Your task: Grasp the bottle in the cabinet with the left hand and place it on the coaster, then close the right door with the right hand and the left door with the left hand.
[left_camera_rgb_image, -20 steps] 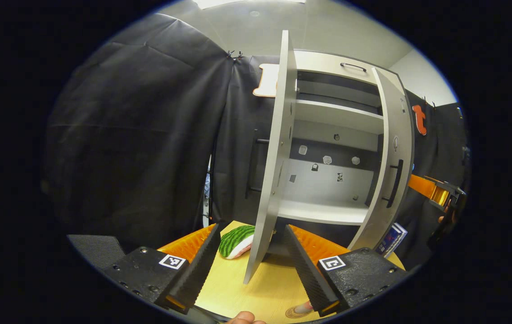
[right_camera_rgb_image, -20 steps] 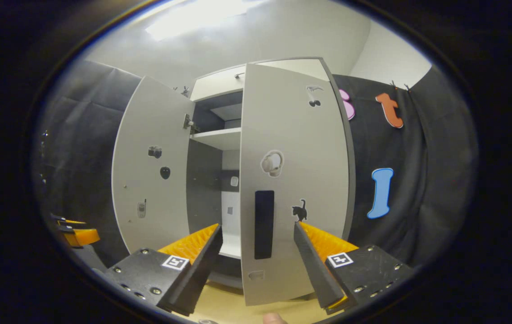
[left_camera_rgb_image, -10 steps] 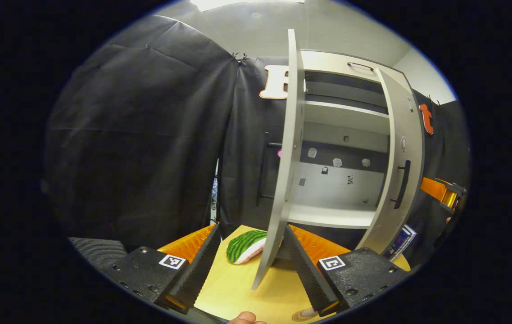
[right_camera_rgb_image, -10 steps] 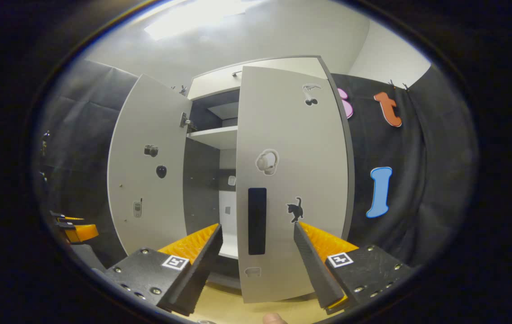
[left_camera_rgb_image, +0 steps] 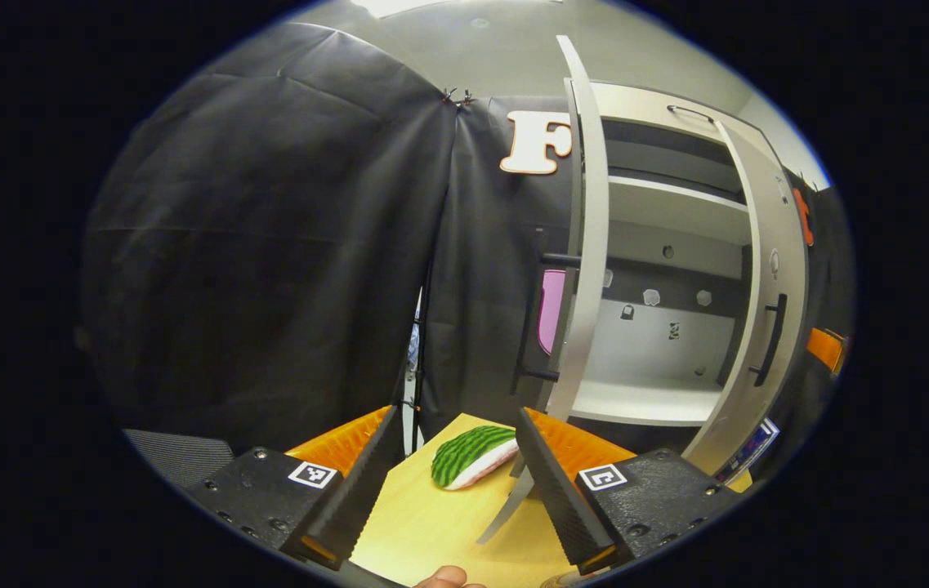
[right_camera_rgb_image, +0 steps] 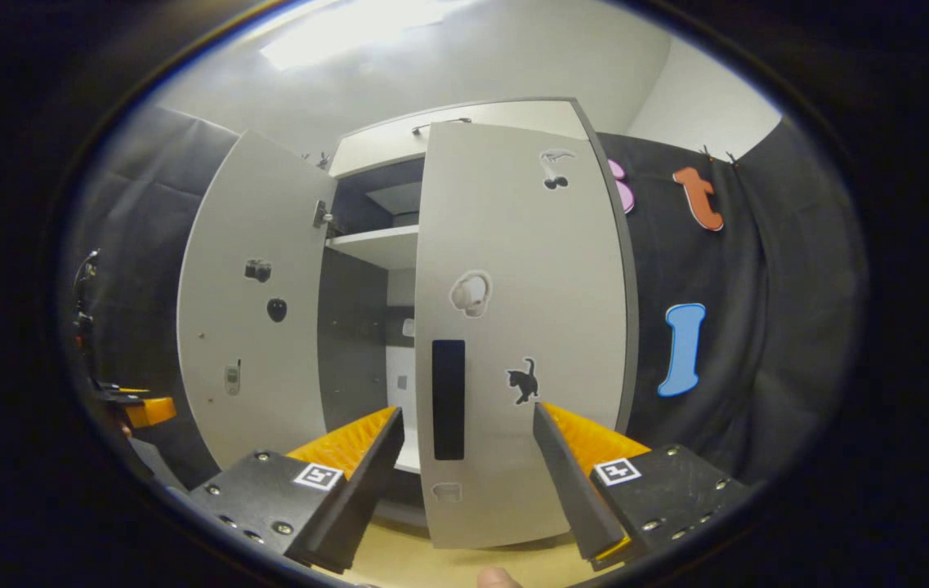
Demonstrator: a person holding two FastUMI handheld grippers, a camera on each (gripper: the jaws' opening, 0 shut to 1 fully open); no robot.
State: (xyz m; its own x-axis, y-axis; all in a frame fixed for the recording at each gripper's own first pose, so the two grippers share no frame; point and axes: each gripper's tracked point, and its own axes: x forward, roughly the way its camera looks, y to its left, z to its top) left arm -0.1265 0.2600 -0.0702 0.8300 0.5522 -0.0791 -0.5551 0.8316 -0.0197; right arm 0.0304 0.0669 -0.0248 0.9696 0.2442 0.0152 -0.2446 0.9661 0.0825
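Note:
The grey cabinet [left_camera_rgb_image: 660,229] stands on the table with both doors part open. In the left gripper view the left door [left_camera_rgb_image: 582,245] shows edge-on just right of my open left gripper [left_camera_rgb_image: 456,412], with its black outer handle [left_camera_rgb_image: 531,318] on the near side. The right door [left_camera_rgb_image: 766,286] is swung partway in. In the right gripper view the right door's [right_camera_rgb_image: 521,269] outer face is close ahead. Its black handle [right_camera_rgb_image: 448,400] sits between the fingers of my open right gripper [right_camera_rgb_image: 468,408]. The left door [right_camera_rgb_image: 252,302] stands wide, and the left gripper [right_camera_rgb_image: 141,410] shows beyond it.
A watermelon-slice toy [left_camera_rgb_image: 472,453] lies on the yellow wooden table [left_camera_rgb_image: 431,531] between my left fingers, by the left door's lower corner. A small blue box [left_camera_rgb_image: 750,447] stands behind the right door. The right gripper [left_camera_rgb_image: 828,347] shows beyond that door.
My left gripper has shifted left, round to the outer side of the left door, so its handle now shows. The right door has swung a little further in ahead of the right gripper.

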